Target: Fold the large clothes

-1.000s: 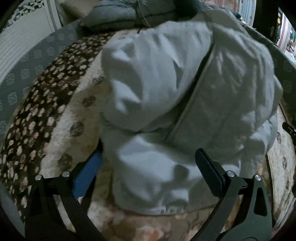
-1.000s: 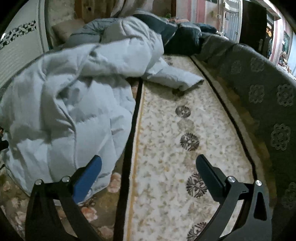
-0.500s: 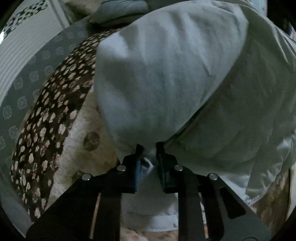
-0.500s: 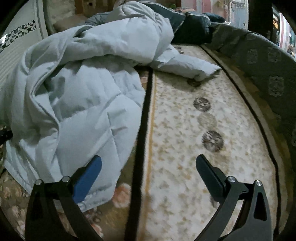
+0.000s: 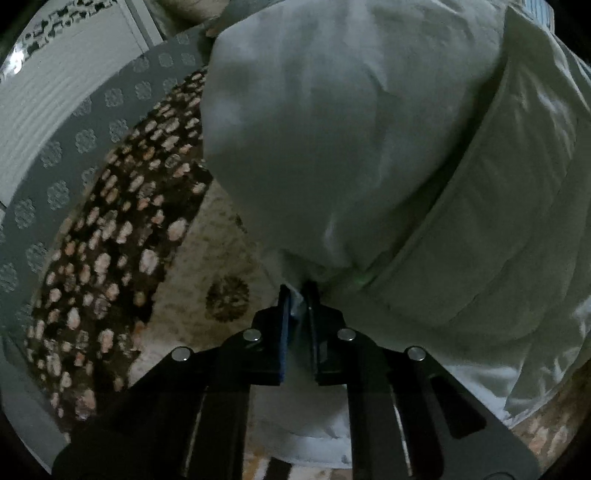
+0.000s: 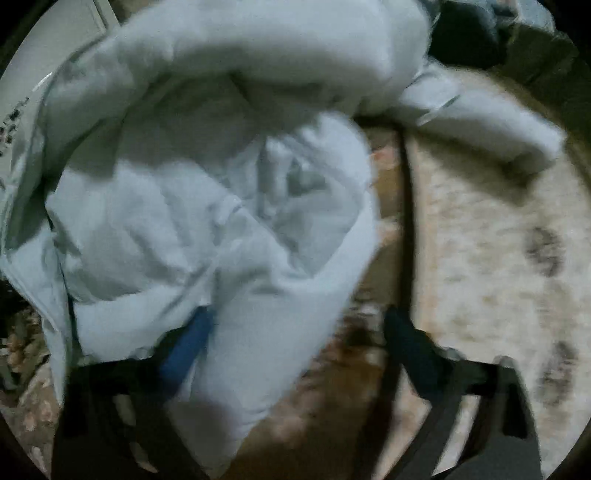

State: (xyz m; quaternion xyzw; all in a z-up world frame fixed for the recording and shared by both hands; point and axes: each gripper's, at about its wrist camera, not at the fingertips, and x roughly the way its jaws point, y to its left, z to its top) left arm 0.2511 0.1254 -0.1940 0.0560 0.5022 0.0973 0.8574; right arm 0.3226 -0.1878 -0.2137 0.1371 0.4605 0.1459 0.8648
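A large pale blue padded jacket fills most of the left wrist view. My left gripper is shut on a fold of its fabric and holds it lifted above the rug. In the right wrist view the same jacket lies bunched at the left and centre, with one sleeve stretched to the right. My right gripper is open, its blue finger against the jacket's lower edge, and a flap of the jacket lies between the two fingers. This view is blurred.
A beige patterned rug with dark medallions covers the surface, with a dark floral border at the left. A grey patterned sofa edge curves around it. Dark bedding lies at the back.
My left gripper shut on the jacket fabric and has lifted it. My right gripper has moved left and closer, so the jacket now lies between its open fingers.
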